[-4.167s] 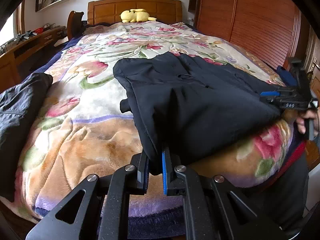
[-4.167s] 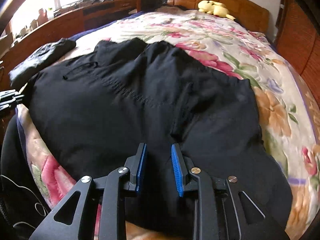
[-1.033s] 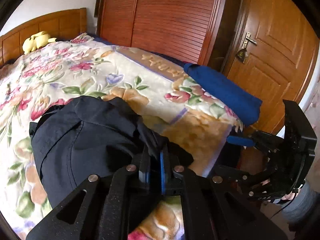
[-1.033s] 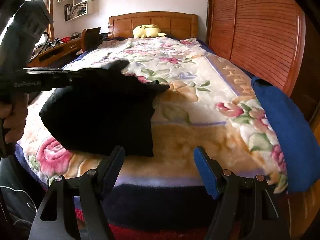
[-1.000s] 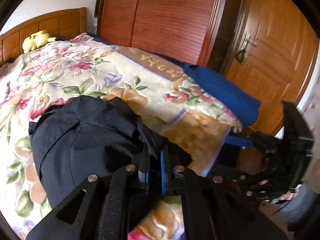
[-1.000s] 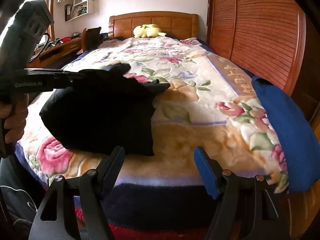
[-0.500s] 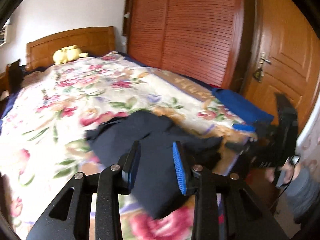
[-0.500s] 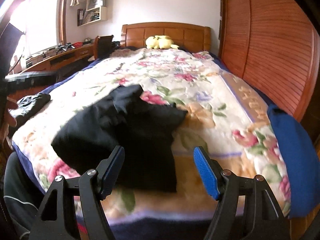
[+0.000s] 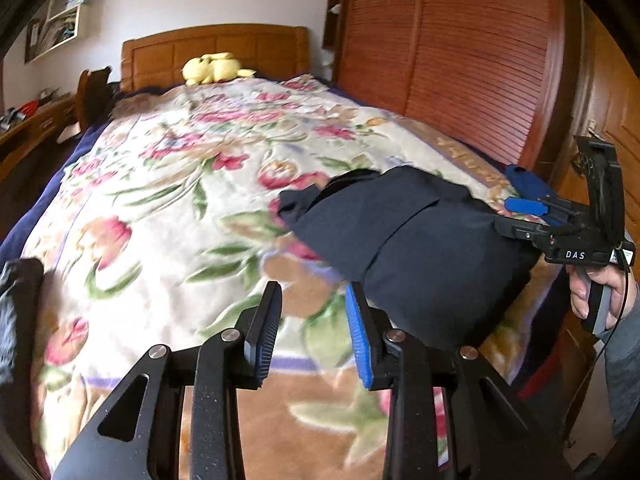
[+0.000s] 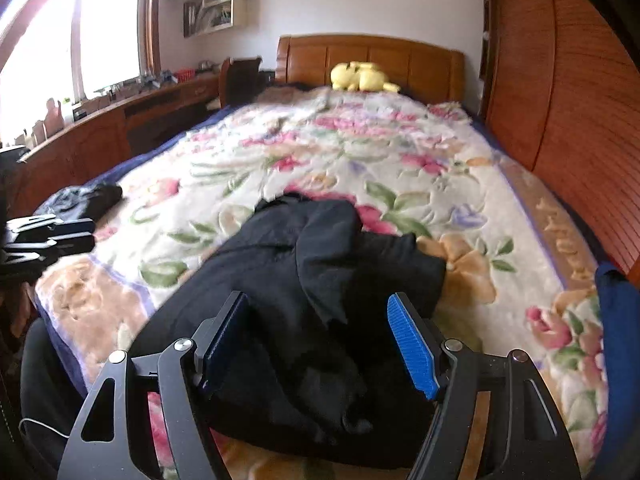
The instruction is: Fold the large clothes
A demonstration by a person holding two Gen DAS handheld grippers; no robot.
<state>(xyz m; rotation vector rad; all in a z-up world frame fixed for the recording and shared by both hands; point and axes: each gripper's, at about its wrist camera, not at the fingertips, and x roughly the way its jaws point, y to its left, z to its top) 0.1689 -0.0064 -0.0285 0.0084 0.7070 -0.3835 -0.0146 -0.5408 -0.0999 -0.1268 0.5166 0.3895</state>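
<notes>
Lying folded into a dark bundle, the black garment (image 10: pixel 304 312) is resting at the foot of the bed (image 9: pixel 168 184), at about five o'clock. Both tools, the left tool (image 9: pixel 312 332) and the right tool (image 10: pixel 320 344), are now hovering spread and empty, having released it, suggesting this fold is finishing. Beyond, a yellow plush (image 9: pixel 214 68) is sitting at twelve o'clock against the headboard.

Black left gripper (image 9: pixel 312 332), blue ribbed pads, silver screws, right gripper (image 10: pixel 318 344) marked "DAS", grey sleeve (image 9: pixel 624 368)
</notes>
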